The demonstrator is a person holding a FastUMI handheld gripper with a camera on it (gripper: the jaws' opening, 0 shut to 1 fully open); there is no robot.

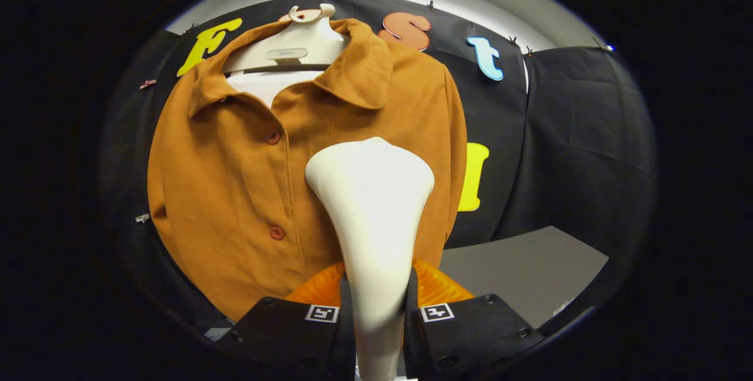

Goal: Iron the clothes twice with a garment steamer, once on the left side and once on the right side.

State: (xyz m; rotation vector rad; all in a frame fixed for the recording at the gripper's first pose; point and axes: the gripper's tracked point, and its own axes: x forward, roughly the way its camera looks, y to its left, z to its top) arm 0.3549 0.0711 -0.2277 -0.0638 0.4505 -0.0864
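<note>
A brown-orange button-up shirt (235, 175) hangs on a pale hanger (294, 46) against the booth's black wall, with a white lining at the open collar. My gripper (379, 310) is shut on the neck of a white garment steamer (373, 204), both fingers pressing its sides. The steamer's wide head points up and away from me, lying over the shirt's right half, right of the button row. Whether the head touches the cloth I cannot tell. An orange translucent part of the steamer (438, 287) shows just behind the fingers.
A grey table top (529, 269) lies to the right, below the shirt's hem. Black cloth wall (588, 134) stands behind and to the right. Small clips pin the cloth along its top.
</note>
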